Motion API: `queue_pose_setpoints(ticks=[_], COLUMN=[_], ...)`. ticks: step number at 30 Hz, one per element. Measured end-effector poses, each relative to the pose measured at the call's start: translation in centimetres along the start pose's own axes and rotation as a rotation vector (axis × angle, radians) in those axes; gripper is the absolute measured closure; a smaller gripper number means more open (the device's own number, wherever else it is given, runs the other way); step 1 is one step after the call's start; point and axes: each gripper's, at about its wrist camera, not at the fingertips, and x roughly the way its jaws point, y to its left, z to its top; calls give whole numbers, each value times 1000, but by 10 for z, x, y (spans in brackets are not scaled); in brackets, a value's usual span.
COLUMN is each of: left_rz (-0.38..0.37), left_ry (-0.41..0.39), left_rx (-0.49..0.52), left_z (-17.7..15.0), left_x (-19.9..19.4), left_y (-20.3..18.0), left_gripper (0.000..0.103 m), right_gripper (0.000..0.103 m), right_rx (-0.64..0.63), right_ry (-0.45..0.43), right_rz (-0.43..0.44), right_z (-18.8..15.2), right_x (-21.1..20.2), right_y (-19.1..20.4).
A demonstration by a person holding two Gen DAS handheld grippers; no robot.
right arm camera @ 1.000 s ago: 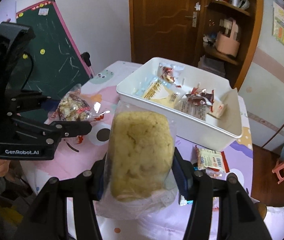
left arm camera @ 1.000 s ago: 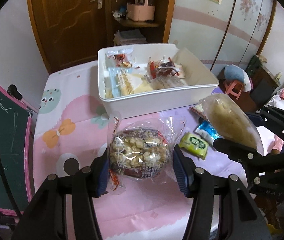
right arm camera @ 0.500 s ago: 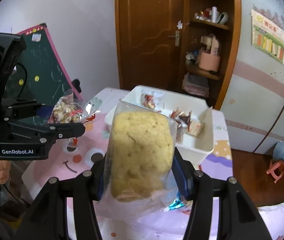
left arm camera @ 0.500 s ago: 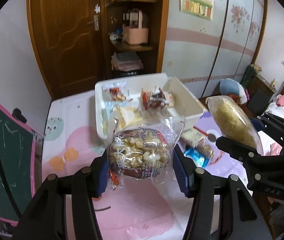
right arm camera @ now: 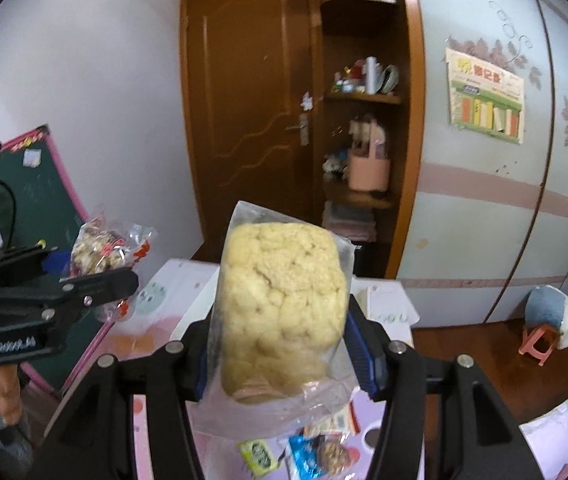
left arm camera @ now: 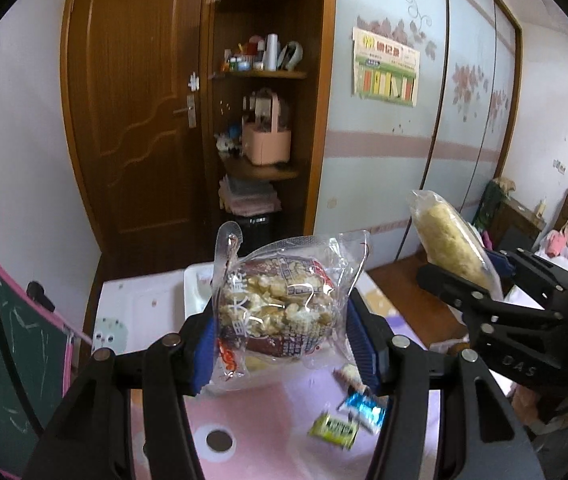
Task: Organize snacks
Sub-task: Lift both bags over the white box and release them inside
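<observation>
At frame centre, the left claw (left arm camera: pixel 280 354), clamped on a nut-cluster packet (left arm camera: pixel 280 304), and the right claw (right arm camera: pixel 280 354), clamped on a yellow cake packet (right arm camera: pixel 280 308), have lifted both clear of the surface (left arm camera: pixel 276 424), likely heading for the white bin (left arm camera: pixel 196 292).

The right gripper (left arm camera: pixel 464 276) carries the letters "DAS" on its black body, low beside the shelf (left arm camera: pixel 262 76). The left gripper (right arm camera: pixel 96 280) reads roughly "GenRobot.AI", blurred. Print on the snack bag (left arm camera: pixel 280 304) and wall poster (left arm camera: pixel 386 66), right of the shelf, is illegible.

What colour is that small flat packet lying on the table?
Yellow-green packet with a darker green label, clearest in the left wrist view.
</observation>
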Motion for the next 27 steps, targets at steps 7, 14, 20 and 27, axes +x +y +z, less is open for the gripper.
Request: queue_pose_setpoints(ticks=[7,14,20,27], left_rz=[-17,-17,6,53], left_ry=[-49,-11,44,91], left_rx=[-40,-101,-116,-103], left_z=[32,34,24,16], left_x=[21,70,122,178], left_y=[1,15,25,34], left_gripper=[47,47,47,28], right_gripper=[48,48,48,47], right_rx=[40,78,118,117], right_ry=[-23,13,83,202], right_rz=[-23,-22,-26,-9], right_z=[27,28,15,-5], right_x=[26,66,110,168], right_y=[-11,-23,-32,-33])
